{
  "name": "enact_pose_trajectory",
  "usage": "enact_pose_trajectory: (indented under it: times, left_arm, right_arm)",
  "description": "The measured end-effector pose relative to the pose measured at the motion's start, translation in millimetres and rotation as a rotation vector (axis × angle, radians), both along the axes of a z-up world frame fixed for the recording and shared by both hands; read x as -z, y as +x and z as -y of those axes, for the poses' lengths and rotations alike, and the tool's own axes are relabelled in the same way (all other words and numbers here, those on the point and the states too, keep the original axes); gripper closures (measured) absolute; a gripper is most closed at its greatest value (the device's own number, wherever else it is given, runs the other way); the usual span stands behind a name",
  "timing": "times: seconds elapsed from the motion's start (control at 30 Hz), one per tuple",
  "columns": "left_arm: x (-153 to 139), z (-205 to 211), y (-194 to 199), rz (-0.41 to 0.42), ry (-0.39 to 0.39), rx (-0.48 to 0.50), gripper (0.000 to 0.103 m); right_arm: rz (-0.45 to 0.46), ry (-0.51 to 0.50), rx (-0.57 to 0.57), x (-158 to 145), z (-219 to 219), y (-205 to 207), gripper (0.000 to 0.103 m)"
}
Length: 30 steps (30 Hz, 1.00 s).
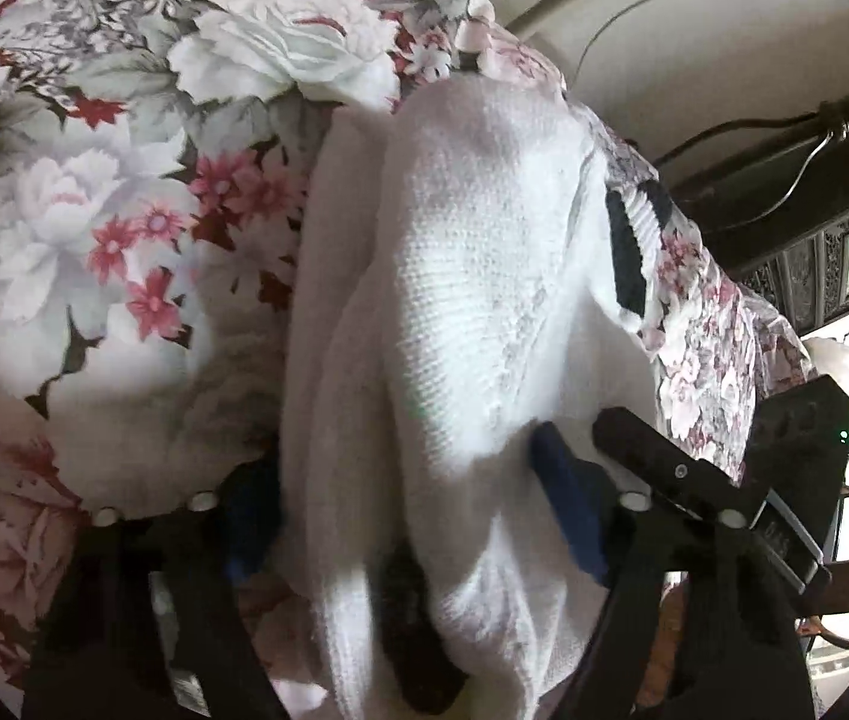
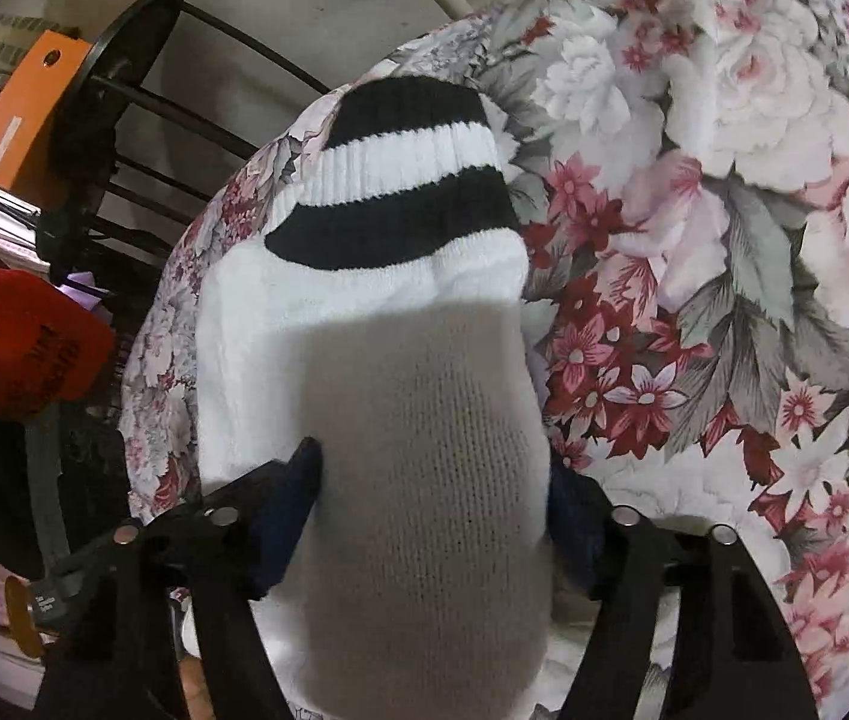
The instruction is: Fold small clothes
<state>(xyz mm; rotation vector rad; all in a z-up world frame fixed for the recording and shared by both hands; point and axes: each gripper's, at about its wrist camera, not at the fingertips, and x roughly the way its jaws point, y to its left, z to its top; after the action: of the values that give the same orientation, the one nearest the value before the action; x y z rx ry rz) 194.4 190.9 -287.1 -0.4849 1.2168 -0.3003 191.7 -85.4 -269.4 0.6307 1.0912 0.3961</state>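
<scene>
A white knit sock [image 1: 472, 276] with black cuff stripes [image 1: 628, 252] lies on a floral bedspread [image 1: 94, 210]. My left gripper [image 1: 400, 510] is shut on a bunched part of it, which drapes over the blue pads [image 1: 562, 504]. In the right wrist view the same sock [image 2: 424, 432] fills the middle, its black and white striped cuff [image 2: 400, 174] at the far end. My right gripper [image 2: 430, 510] is shut on the sock's near end, its blue pads [image 2: 286, 516] pressing in from both sides. The fabric hides the fingertips of both grippers.
The floral bedspread [image 2: 724, 240] spreads around the sock. Dark carved furniture [image 1: 814, 228] stands beyond the bed edge. A black metal chair [image 2: 142, 120], an orange box [image 2: 22, 114] and a red item [image 2: 22, 348] stand off the bed's left side.
</scene>
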Motion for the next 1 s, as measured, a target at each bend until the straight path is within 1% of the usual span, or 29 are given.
enact_pose_trajectory:
  times: [0.1, 0.2, 0.27, 0.33, 0.37, 0.47, 0.53, 0.63, 0.73, 0.8, 0.83, 0.87, 0.9, 0.93, 1.0]
  left_arm:
    - [-2, -8, -1, 0.008, -0.027, -0.023, 0.047]
    - [-9, -8, -5, 0.030, -0.024, -0.013, 0.054]
    - [-20, -6, -10, 0.054, -0.023, 0.004, 0.056]
    - [-29, -15, -18, 0.062, -0.037, 0.013, 0.056]
    - [-31, -14, -22, 0.054, -0.052, 0.018, 0.056]
    - [-24, -15, -35, -0.001, -0.082, 0.029, 0.056]
    - [-18, -9, -45, -0.024, -0.066, 0.041, 0.056]
    - [-19, -3, -59, -0.035, -0.046, 0.057, 0.057]
    - [-14, -2, -67, -0.053, -0.029, 0.050, 0.054]
    - [-1, -4, -65, -0.081, -0.032, 0.039, 0.046]
    - [4, -7, -64, -0.092, -0.051, 0.027, 0.046]
    - [9, -11, -62, -0.102, -0.074, 0.009, 0.047]
    - [7, -9, -62, -0.100, -0.080, 0.004, 0.050]
    - [3, -7, -64, -0.085, -0.065, 0.015, 0.052]
    - [-14, 4, -69, -0.027, -0.008, 0.066, 0.056]
  right_arm:
    - [0.008, -0.035, -0.001, -10, -5, 0, 0.042]
    - [0.005, -0.043, 0.002, -19, -5, -1, 0.046]
    - [0.006, -0.037, 0.005, -25, -4, -2, 0.048]
    - [0.009, -0.029, 0.000, -34, 0, -9, 0.048]
    - [0.002, -0.034, -0.005, -37, 0, -12, 0.048]
    - [-0.029, -0.052, -0.019, -39, 6, -28, 0.048]
    - [-0.055, -0.053, -0.022, -35, 9, -41, 0.049]
    - [-0.091, -0.048, -0.015, -28, 14, -61, 0.049]
    - [-0.114, -0.025, -0.024, -20, 19, -68, 0.048]
    - [-0.112, -0.018, -0.028, -12, 21, -69, 0.046]
    - [-0.111, -0.017, -0.019, -9, 20, -70, 0.047]
    - [-0.111, -0.017, -0.010, -8, 21, -70, 0.048]
    - [-0.102, -0.021, 0.000, -10, 20, -72, 0.051]
    - [-0.080, -0.041, -0.010, -17, 18, -74, 0.054]
    - [-0.022, -0.072, -0.045, -38, 13, -81, 0.056]
